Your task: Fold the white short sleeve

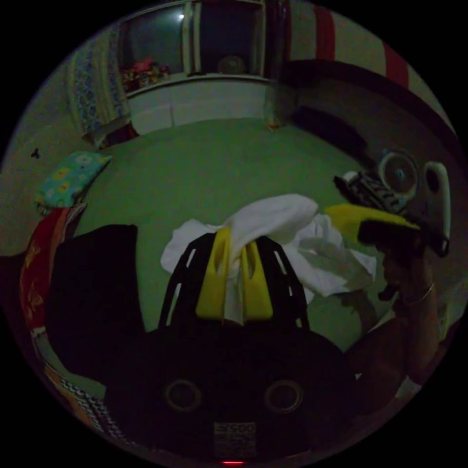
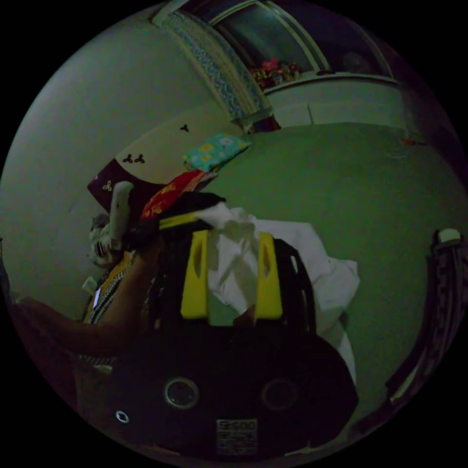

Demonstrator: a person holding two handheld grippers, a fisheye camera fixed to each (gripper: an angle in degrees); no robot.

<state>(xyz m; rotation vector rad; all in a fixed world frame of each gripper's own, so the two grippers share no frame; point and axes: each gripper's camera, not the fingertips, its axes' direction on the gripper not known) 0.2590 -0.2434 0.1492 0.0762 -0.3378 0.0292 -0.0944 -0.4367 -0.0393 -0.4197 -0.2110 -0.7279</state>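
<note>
The left tongs (image 1: pixel 234 273) are pinched narrow on a bunched fold of the white shirt (image 1: pixel 278 219), cloth squeezed between both yellow jaws. In the right gripper view the right tongs (image 2: pixel 231 275) stand wider, with white cloth lying between the jaws; the light is dim, and I cannot tell whether both jaws press on it. In the left gripper view the right tongs appear again at about three o'clock, just beside the far end of the shirt, with a hand (image 1: pixel 404 273) wrapped round the handle. The shirt hangs crumpled between the two tongs, lifted off the green bed (image 1: pixel 204 165) rather than spread on it. A dark pile of clothes (image 1: pixel 92 292) lies at about nine o'clock in the left gripper view, with a patterned pillow (image 1: pixel 68 178) farther out toward ten and a white cabinet (image 1: pixel 195 100) at twelve. By my reading the folding proper has not begun: this is the pick-up and shake-out step. The next move calls for drawing the tongs apart to pull the cloth taut, then laying it flat on open bed, away from the dark pile.
</note>
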